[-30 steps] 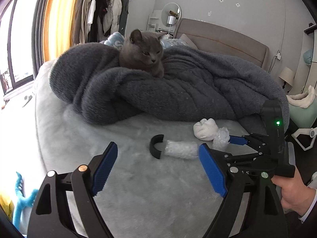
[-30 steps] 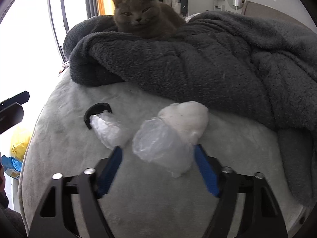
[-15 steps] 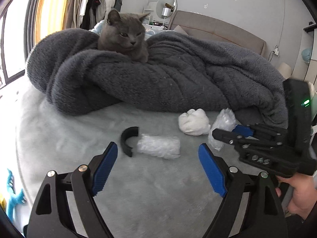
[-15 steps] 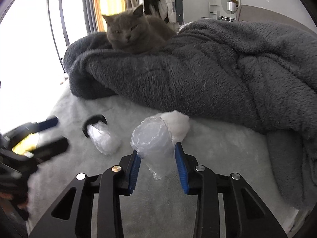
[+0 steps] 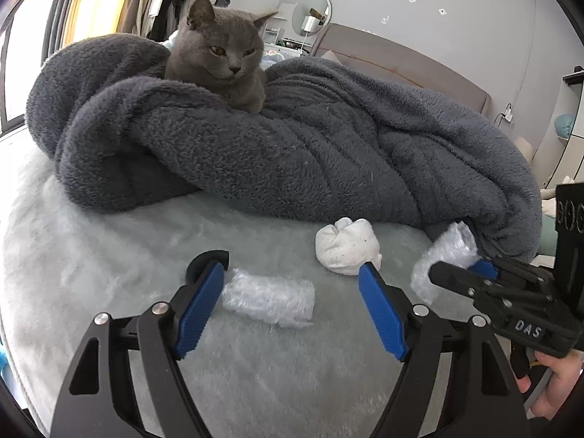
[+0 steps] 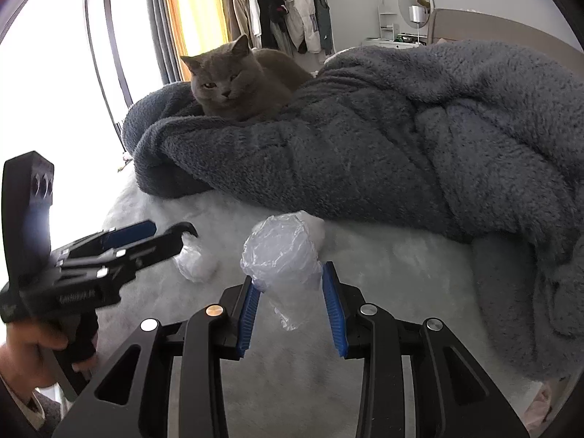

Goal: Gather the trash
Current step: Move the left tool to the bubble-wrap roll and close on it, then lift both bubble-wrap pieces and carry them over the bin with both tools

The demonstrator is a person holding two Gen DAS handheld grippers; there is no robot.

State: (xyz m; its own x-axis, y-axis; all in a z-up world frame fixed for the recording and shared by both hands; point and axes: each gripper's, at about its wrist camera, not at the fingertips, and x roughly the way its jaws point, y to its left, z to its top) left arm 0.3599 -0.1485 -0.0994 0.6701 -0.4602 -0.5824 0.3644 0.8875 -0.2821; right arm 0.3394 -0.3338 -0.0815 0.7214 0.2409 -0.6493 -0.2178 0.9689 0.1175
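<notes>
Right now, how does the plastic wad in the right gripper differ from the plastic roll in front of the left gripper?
The crumpled plastic wad is pinched upright in the shut right gripper; the plastic roll lies flat on the pale fuzzy bedcover, ahead of the open left gripper, ungripped. The roll touches a black curved piece; the wad does not. Both are clear, crinkled plastic.

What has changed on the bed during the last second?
The right gripper closed on the crumpled plastic bag and lifted it slightly. The left gripper, open, moved closer to the plastic roll. The white wad, cat and blanket stayed in place.
</notes>
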